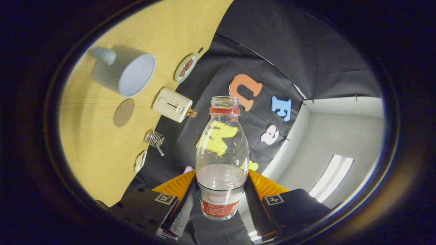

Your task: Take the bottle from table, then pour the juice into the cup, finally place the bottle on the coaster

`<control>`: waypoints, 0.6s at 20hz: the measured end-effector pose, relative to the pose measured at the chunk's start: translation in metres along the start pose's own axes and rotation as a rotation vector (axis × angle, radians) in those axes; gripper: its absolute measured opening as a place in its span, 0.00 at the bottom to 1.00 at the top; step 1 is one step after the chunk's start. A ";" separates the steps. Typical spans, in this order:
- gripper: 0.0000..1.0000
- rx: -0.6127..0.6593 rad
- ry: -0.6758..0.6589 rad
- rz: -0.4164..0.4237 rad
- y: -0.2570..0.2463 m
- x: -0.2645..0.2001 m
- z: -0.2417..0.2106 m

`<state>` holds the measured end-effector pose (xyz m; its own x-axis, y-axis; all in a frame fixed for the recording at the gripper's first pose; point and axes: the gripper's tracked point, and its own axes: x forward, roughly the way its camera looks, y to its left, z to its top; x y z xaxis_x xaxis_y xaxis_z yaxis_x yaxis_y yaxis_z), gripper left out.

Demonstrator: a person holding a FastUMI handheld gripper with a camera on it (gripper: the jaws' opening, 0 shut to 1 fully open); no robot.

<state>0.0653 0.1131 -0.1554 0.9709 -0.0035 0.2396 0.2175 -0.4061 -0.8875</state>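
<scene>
We hold the bottle (222, 160) clamped between both fingers of the gripper (218, 204), which press its labelled lower body from either side; its neck is uncapped and clear liquid sits low inside. The whole view is rolled, so the wooden table (95, 160) stands tilted off to one side of the bottle. Out over that table, well apart from the bottle's mouth, lies the grey cup (127, 71), opening turned towards us. Just beside the cup rests the round coaster (124, 112), with bare wood around it. Between coaster and bottle sits a cream toaster (172, 104); a small wire rack (154, 139) lies near the table's edge.
</scene>
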 end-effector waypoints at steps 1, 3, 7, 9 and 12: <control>0.80 0.064 0.016 0.017 0.001 0.002 -0.003; 0.80 0.194 0.035 0.038 0.000 0.006 -0.006; 0.80 0.433 0.053 0.056 0.000 0.010 -0.016; 0.80 0.579 0.080 0.091 0.009 0.013 -0.020; 0.80 0.815 0.128 0.153 0.027 0.016 -0.026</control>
<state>0.0845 0.0788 -0.1653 0.9873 -0.1284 0.0930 0.1369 0.3947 -0.9085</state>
